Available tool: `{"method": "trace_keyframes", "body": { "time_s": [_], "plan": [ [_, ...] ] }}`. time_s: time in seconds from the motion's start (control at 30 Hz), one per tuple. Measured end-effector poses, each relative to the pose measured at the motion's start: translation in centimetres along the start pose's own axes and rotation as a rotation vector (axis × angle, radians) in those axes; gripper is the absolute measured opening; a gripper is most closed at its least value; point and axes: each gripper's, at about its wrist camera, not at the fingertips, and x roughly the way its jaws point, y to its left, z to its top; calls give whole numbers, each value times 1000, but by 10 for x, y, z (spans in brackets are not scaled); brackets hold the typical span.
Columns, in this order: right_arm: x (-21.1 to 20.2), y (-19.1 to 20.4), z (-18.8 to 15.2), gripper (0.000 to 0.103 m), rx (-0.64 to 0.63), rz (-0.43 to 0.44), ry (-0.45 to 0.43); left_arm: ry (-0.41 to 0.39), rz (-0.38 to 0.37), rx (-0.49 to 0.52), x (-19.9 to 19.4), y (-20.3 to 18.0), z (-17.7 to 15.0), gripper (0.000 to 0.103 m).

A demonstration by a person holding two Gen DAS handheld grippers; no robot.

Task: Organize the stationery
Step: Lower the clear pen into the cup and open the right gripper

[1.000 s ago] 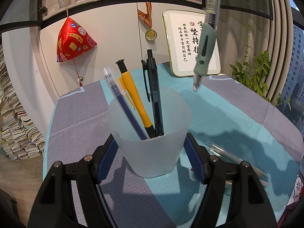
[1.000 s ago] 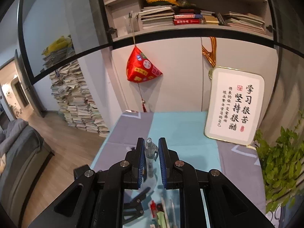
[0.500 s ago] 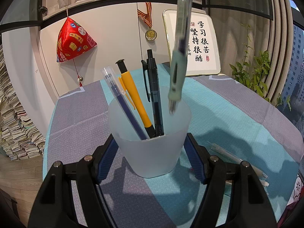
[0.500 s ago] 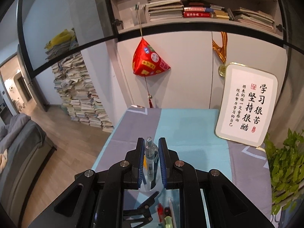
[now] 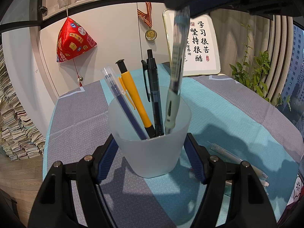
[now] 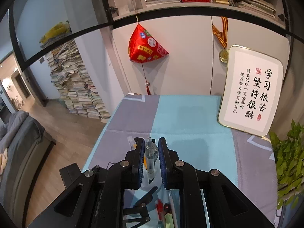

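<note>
Three pens crowd the frosted cup (image 5: 152, 152) pinched by left gripper (image 5: 151, 150); right gripper (image 6: 151, 157) clamps a clear, green-gripped pen (image 5: 175, 72), tip inside.

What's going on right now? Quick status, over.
Left gripper clamped on frosted cup. Right gripper shut on clear pen, tip inside cup beside three pens. Nothing blocking; more pens lie on table.

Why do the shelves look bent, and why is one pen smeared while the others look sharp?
Left wrist view: the fisheye lens bows the shelf and leaves black corners; the pen with the green grip is motion-blurred, while the pens in the frosted cup are crisp, and dark shadows fall on the tablecloth. Right wrist view: same curvature, but that pen is sharp.
</note>
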Motion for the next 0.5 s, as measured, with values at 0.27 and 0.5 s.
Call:
{"method": "trace_keyframes", "body": {
  "time_s": [0.27,0.5],
  "plan": [
    [20,-1,-8,16,9,9,57,0,0,0,0,0,0,70],
    [28,-2,-12,16,11,10,81,0,0,0,0,0,0,70]
  ]
}}
